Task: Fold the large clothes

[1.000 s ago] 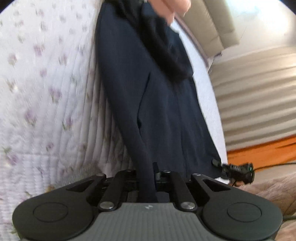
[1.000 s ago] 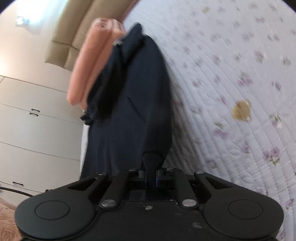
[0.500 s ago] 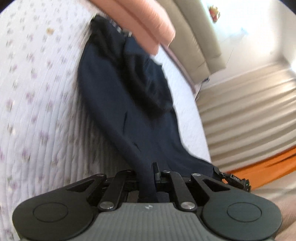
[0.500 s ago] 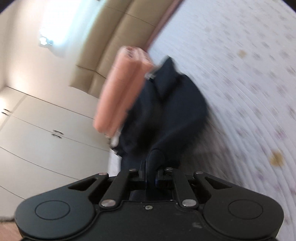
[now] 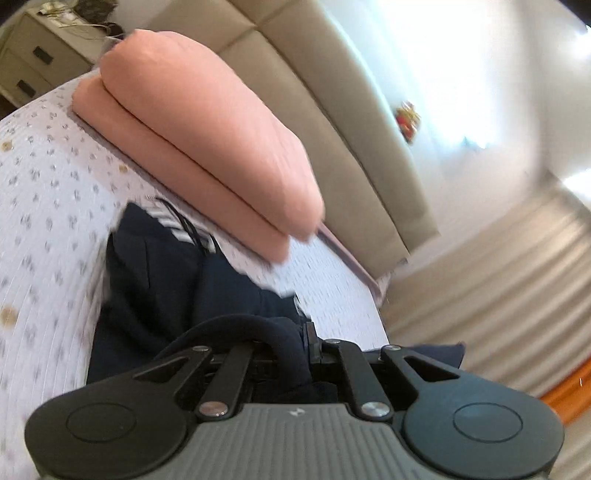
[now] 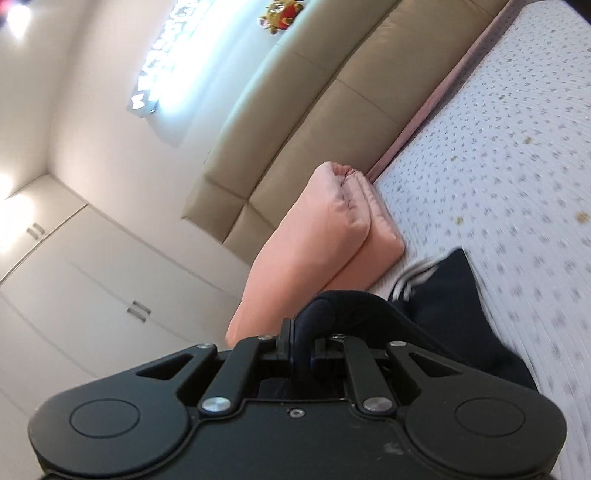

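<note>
R gripper (image 6: 302, 345) clamped on navy garment (image 6: 450, 291), beside pink folded quilt (image 6: 325, 236) on bed (image 6: 517, 140)

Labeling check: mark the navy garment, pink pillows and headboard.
navy garment (image 5: 162, 280), left wrist view, flat body panel
pink pillows (image 5: 207, 122), left wrist view, top pillow's face
headboard (image 6: 314, 107), right wrist view, tan padded panel

I see a bed covered by a white quilted bedspread (image 5: 48, 206) with a small floral print. Two salmon-pink pillows (image 5: 207, 136) lie stacked on it, near a padded beige headboard (image 6: 306, 110). Behind the headboard, a small plush toy (image 6: 281, 14) sits up high. White wardrobe doors (image 6: 92, 295) fill one side; pale pleated curtains (image 5: 509, 288) hang on the other.
</note>
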A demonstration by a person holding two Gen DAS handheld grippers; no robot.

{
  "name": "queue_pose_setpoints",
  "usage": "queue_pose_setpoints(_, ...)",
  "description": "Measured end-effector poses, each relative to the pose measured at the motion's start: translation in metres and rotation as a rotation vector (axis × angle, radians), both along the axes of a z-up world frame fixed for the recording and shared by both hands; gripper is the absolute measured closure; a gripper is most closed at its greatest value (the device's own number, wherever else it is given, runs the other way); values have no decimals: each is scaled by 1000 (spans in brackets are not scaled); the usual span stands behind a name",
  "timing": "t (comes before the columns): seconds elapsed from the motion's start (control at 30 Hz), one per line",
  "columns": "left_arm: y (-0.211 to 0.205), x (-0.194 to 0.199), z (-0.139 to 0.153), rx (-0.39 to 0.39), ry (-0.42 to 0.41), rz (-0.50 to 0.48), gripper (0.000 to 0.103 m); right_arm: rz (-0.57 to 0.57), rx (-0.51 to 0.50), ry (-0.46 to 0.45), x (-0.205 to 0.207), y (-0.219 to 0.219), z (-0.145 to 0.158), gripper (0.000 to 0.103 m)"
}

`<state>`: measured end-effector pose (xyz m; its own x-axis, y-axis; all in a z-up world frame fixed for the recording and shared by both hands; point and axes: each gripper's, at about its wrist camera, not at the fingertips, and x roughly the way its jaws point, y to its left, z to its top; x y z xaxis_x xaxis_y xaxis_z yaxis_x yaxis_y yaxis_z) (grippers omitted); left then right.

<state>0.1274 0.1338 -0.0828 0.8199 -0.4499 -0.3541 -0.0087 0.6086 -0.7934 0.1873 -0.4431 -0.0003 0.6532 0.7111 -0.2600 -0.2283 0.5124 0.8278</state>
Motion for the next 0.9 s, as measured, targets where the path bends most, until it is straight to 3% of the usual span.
queue_pose_setpoints(0.27,30,98,-46,-23,63,87,96,-58,-91,85,110,45,-46,93)
queue_pose_setpoints(0.5,39,156,-94,59,124,90,93,-78,-211,140,169,76,-97,90)
queue_pose_setpoints(0.6,44,154,-109,24,136,78,87,-73,-215,144,172,81,-110,70)
queue_pose_setpoints(0.67,47,136,-106,-6,45,13,77,-62,-216,52,153,77,-106,42)
queue_pose_setpoints(0.7,47,123,-101,6,-8,-29,67,-47,-248,-17,140,77,-101,39)
queue_pose_setpoints(0.77,42,104,-89,120,-54,-116,57,39,-375,-152,114,83,-92,37)
queue_pose_setpoints(0.9,-1,94,-83,433,-12,-398,58,286,-725,-311,72,127,-112,31)
